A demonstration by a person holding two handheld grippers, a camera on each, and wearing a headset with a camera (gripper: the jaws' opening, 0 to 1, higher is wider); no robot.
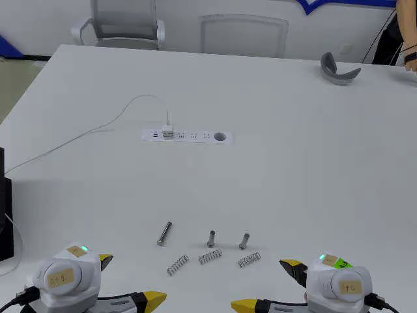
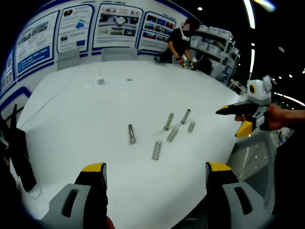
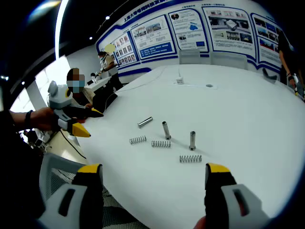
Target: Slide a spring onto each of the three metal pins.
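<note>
Three metal pins rest on the white table (image 1: 293,163). The left pin (image 1: 165,233) (image 2: 131,134) (image 3: 145,122) lies flat. Upright are the middle pin (image 1: 211,238) (image 2: 168,121) (image 3: 166,130) and the right pin (image 1: 244,240) (image 2: 185,116) (image 3: 192,140). Three loose springs lie in front of them: left spring (image 1: 177,264) (image 2: 157,149) (image 3: 137,140), middle spring (image 1: 210,256) (image 2: 172,134) (image 3: 161,143), right spring (image 1: 249,259) (image 2: 191,126) (image 3: 190,158). My left gripper (image 1: 130,279) (image 2: 156,168) is open and empty, near and left of the springs. My right gripper (image 1: 267,285) (image 3: 153,168) is open and empty, near and right of them.
A white power strip (image 1: 184,135) with a plugged cable lies mid-table, beyond the pins. A grey curved object (image 1: 339,70) sits far right. Chairs (image 1: 124,23) stand past the far edge. A black object (image 1: 5,215) sits at the left edge.
</note>
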